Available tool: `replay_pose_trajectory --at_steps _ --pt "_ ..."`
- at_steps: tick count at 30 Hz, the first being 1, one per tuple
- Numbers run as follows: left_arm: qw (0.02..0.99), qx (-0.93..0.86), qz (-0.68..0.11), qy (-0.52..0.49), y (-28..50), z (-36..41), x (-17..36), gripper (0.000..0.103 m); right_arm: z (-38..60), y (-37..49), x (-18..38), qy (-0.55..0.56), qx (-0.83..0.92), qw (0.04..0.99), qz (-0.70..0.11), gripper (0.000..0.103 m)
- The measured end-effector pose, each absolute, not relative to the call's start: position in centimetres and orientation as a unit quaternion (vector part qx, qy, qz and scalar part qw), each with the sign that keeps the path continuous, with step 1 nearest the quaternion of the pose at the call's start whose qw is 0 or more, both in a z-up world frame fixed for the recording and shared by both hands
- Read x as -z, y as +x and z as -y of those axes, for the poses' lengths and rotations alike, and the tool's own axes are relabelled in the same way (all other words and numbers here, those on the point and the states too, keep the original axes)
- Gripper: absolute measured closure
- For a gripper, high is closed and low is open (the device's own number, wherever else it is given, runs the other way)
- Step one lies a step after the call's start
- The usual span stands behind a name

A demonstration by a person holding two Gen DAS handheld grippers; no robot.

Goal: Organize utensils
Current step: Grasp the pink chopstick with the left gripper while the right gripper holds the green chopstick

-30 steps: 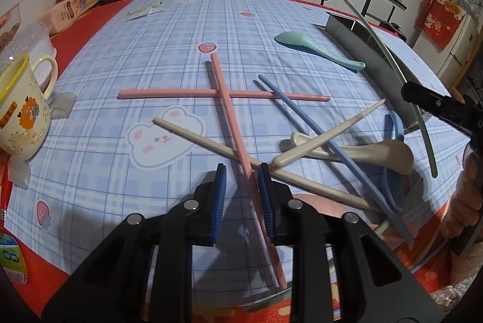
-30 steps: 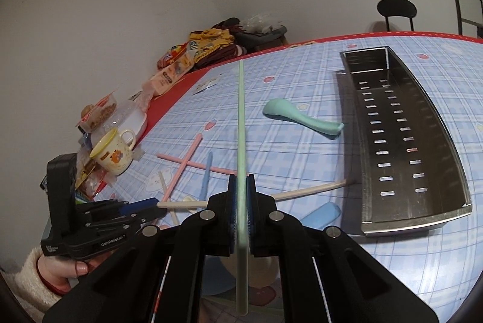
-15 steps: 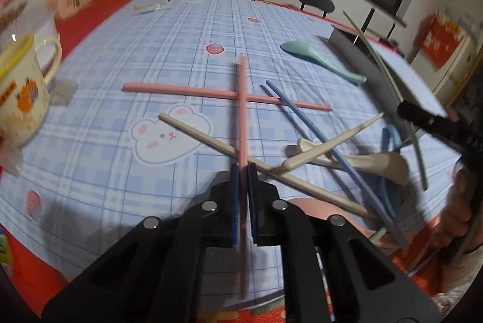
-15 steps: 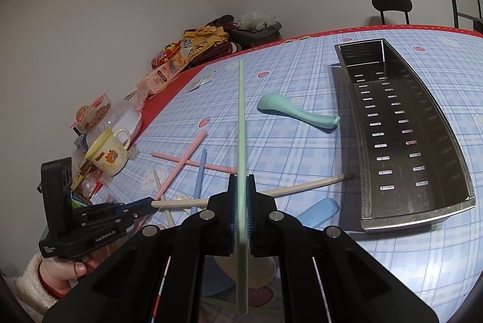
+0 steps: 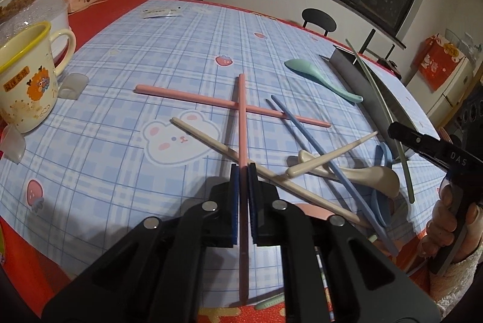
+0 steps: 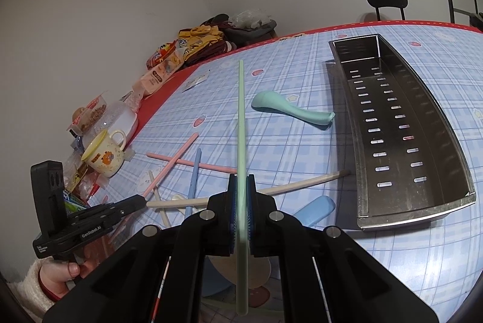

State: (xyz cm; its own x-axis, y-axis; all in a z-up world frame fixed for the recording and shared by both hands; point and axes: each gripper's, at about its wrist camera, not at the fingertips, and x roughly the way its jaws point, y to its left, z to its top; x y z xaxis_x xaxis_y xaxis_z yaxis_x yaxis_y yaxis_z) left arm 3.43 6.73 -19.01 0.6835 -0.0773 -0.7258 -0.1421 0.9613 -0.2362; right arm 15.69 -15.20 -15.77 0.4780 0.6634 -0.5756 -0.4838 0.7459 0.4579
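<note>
The left tool (image 5: pixel 242 169) is clenched on a pink chopstick (image 5: pixel 241 118) that runs ahead from its tips across the worktop (image 5: pixel 169 57). The right tool (image 6: pixel 241 181) grips a green chopstick (image 6: pixel 241 124); the tray (image 6: pixel 401 124) lies ahead to its right.

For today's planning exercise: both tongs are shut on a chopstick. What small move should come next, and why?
Probably lift the left tongs a little: they grip a pink chopstick that crosses its pink mate and a cream chopstick. The right tongs already hold a green chopstick near the empty metal tray.
</note>
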Motion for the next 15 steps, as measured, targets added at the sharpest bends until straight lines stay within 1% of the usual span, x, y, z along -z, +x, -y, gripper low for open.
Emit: replay_pose_trajectory --at_steps 7,9,12,15 --pt "0.893 -0.014 -0.434 -0.116 4.5 -6.2 19.5 0.093 15.1 15.7 15.9 0.113 -0.336 0.852 -0.385 0.096" --pt "0.892 -0.012 -0.44 -0.104 4.7 -6.0 19.4 0.091 15.1 15.7 15.9 0.114 -0.336 0.852 -0.385 0.096" --pt "0.889 -0.003 -0.448 -0.097 5.1 -5.7 19.2 0.085 15.2 15.7 15.9 0.115 -0.337 0.852 -0.384 0.096" --pt "0.888 -0.003 -0.454 -0.073 5.6 -5.3 19.2 0.084 15.2 15.6 15.8 0.114 -0.338 0.852 -0.383 0.096"
